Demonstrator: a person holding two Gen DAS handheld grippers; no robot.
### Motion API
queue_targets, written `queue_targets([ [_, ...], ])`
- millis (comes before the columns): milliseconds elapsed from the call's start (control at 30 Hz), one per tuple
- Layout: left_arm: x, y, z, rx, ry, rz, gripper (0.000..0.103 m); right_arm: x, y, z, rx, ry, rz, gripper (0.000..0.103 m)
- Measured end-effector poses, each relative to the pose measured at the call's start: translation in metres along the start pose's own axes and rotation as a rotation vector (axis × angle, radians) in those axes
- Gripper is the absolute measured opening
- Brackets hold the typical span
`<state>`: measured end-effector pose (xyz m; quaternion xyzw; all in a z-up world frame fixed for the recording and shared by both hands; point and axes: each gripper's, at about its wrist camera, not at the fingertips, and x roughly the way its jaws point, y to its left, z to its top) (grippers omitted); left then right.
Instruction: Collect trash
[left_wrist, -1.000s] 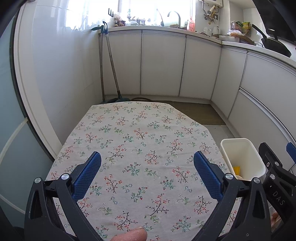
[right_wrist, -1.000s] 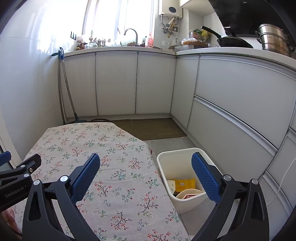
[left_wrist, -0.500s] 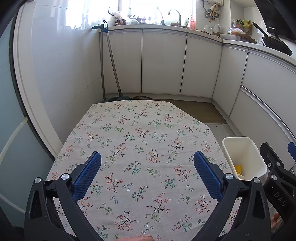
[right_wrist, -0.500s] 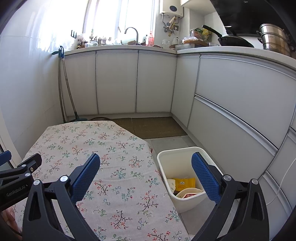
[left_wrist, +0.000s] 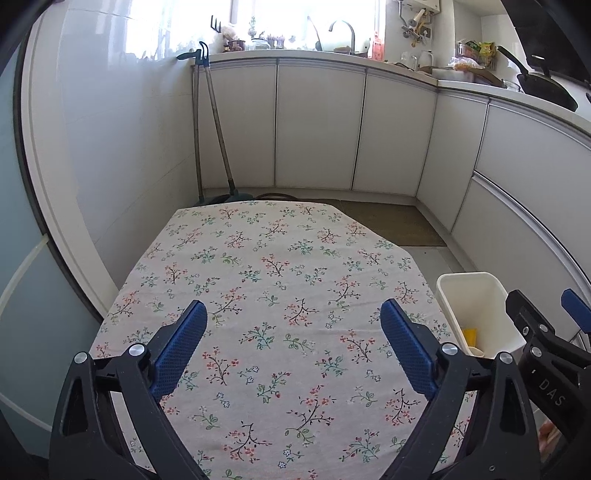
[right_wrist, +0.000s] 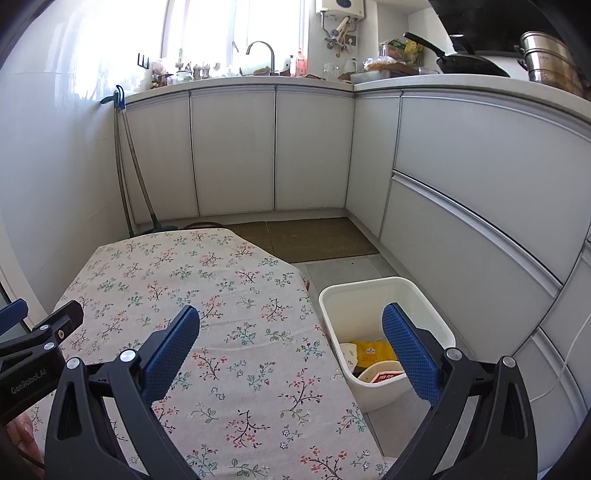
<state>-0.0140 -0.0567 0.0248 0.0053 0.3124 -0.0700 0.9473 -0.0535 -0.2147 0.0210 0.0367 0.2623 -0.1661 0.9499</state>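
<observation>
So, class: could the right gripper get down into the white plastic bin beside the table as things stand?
Probably yes: the right gripper is open and empty, and the white plastic bin stands open-topped on the floor, with nothing across it.

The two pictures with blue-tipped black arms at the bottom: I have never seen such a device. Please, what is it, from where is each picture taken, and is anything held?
No robot is here. A person carries a hand-held gripper in each hand, and a wide-angle camera on each looks forward along its two blue-padded fingers.

The left camera's picture shows the left hand-held gripper over a table with a flowered tablecloth. The right camera's picture shows the right hand-held gripper over the table's right edge and a white bin on the floor beside it.

Both grippers are open and hold nothing. No loose object is visible on the cloth. In the bin lie a yellow packet and some cup-like containers. Behind are white kitchen cabinets.
</observation>
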Motion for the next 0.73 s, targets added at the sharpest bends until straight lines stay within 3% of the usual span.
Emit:
queue_targets([
  [400, 0.0012, 0.0019, 0.0002, -0.016, 0.001, -0.015, 0.082, 0.0029, -0.0007, -0.0004, 0.004, 0.020, 0.000, 0.096],
  [633, -0.0012, 0.0048, 0.0025, -0.035, -0.009, 0.003, 0.096, 0.0027, -0.0016, -0.0003, 0.006, 0.022, -0.001, 0.096],
  [733, 0.0008, 0.0076, 0.0025, -0.049, 0.003, 0.002, 0.096, 0.0025, -0.0021, -0.0003, 0.007, 0.022, 0.000, 0.096],
])
